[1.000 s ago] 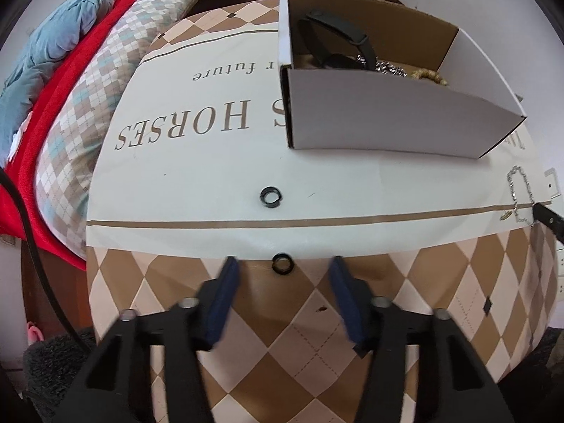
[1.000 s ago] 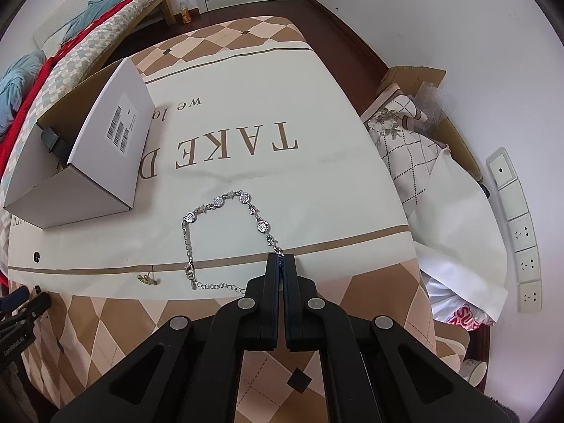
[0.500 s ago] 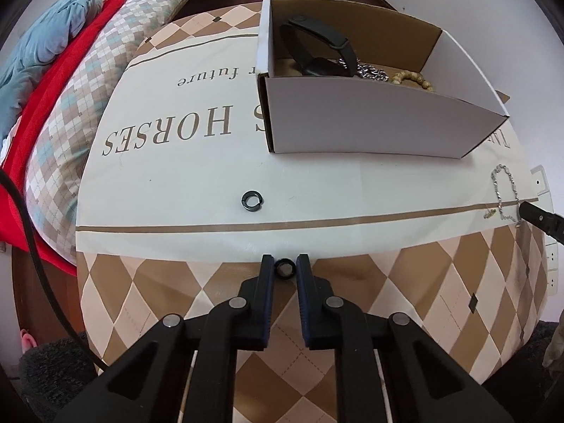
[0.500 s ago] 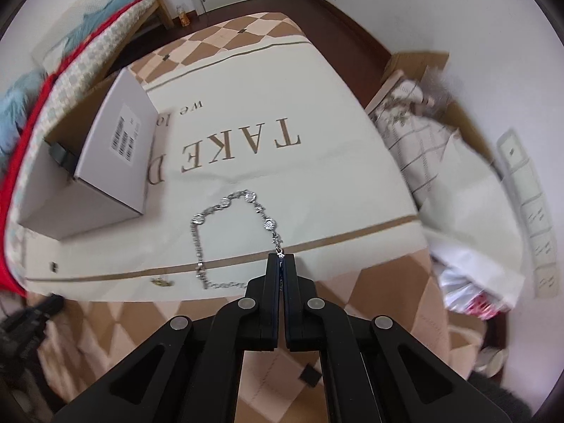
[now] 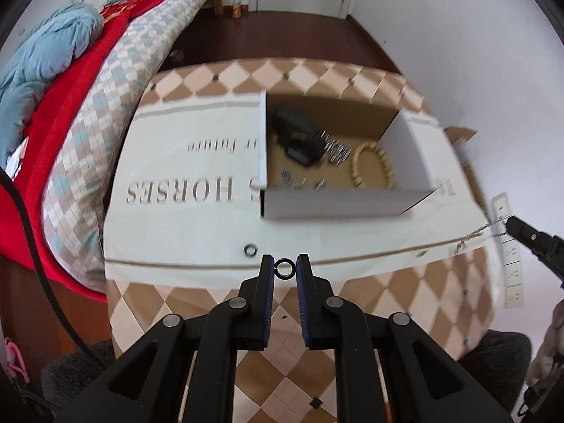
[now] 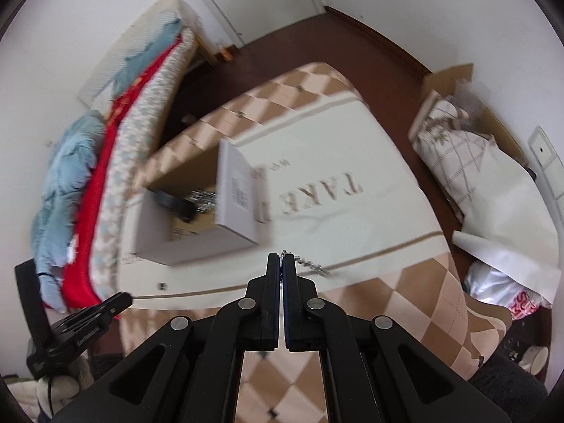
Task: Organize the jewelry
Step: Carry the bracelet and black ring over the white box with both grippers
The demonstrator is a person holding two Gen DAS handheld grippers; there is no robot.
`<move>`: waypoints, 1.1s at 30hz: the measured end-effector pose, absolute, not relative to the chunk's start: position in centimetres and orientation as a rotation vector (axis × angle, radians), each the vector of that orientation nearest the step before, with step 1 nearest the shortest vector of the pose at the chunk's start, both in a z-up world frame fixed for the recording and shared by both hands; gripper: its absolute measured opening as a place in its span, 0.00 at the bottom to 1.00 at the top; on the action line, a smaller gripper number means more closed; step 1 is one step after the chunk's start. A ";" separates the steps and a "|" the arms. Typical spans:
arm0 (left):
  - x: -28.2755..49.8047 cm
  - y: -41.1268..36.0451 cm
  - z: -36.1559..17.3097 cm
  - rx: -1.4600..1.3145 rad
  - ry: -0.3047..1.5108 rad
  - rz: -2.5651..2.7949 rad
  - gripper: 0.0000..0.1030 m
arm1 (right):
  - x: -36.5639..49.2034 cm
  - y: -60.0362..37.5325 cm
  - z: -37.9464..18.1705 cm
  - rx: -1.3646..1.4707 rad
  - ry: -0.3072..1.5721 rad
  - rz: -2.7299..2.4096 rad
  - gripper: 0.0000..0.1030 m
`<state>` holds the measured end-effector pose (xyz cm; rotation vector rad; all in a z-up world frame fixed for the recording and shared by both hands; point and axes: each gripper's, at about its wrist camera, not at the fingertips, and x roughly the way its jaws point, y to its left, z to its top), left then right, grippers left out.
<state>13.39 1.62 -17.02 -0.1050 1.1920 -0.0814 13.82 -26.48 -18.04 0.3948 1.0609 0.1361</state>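
My left gripper [image 5: 284, 268] is shut on a small black ring [image 5: 284, 269] and holds it above the table. A second black ring [image 5: 250, 249] lies on the cloth just left of it. My right gripper [image 6: 282, 262] is shut on a silver chain bracelet [image 6: 306, 265], which hangs from its tips; the bracelet [image 5: 474, 235] and the right gripper [image 5: 509, 225] also show in the left wrist view. The open cardboard box [image 5: 335, 202] behind holds a black watch [image 5: 299, 141], a beaded bracelet [image 5: 373, 167] and silver pieces.
The table carries a cream and brown diamond cloth [image 5: 183, 239]. A bed with red and blue bedding [image 5: 63, 105] lies to the left. Bags and a carton [image 6: 469, 148] stand by the wall at the right.
My left gripper closed on the near black ring and lifted it. My right gripper rose with the bracelet, pulling it off the cloth. Both views now look down from higher.
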 end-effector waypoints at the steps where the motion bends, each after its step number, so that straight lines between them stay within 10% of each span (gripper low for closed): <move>1: 13.6 1.7 -16.0 -0.107 1.180 -0.093 0.10 | 13.8 -26.2 -17.0 0.399 1.047 0.157 0.01; 15: 20.5 1.1 -9.3 -0.067 1.100 -0.180 0.10 | 18.3 -20.1 -7.9 0.292 0.959 0.348 0.01; 33: 28.0 1.6 -17.9 -0.072 1.377 -0.186 0.13 | 27.5 -15.0 -15.5 0.221 1.178 0.374 0.00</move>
